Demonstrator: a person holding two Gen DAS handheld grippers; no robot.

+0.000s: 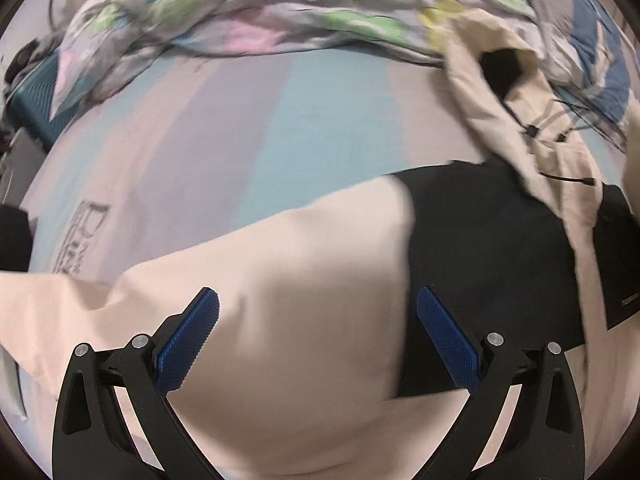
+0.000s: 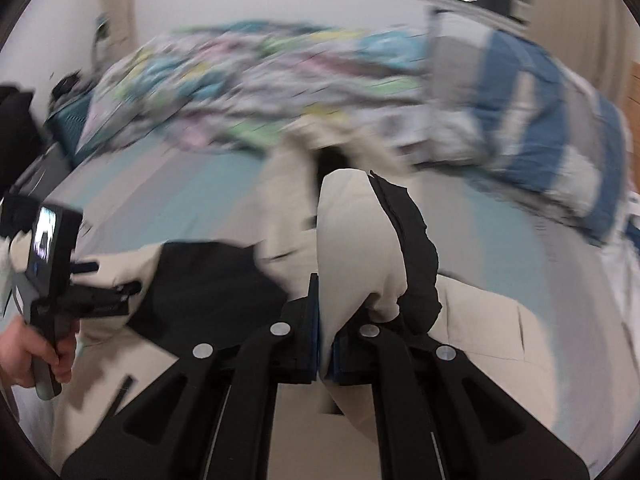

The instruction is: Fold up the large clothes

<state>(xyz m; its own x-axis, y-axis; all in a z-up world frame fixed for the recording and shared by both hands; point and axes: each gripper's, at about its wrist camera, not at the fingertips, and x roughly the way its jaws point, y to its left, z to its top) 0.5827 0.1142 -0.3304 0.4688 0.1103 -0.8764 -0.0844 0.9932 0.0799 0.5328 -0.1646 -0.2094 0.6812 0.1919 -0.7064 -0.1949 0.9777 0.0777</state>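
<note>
A beige jacket [image 1: 288, 280] with a black lining [image 1: 492, 256] lies spread on the striped bed sheet [image 1: 248, 120]. Its hood with black drawcords [image 1: 536, 128] lies at the upper right. My left gripper [image 1: 318, 304] is open and hovers just above the beige cloth, holding nothing. My right gripper [image 2: 326, 312] is shut on a bunched fold of the jacket [image 2: 352, 240], beige outside with black lining, and holds it lifted above the bed. The left gripper [image 2: 86, 280] also shows at the left of the right wrist view, held by a hand.
A crumpled floral quilt [image 1: 248, 12] lies across the far side of the bed. A blue and grey blanket [image 2: 532, 112] is heaped at the right. A teal case [image 1: 36, 92] stands off the bed's left edge. A wall and window are beyond.
</note>
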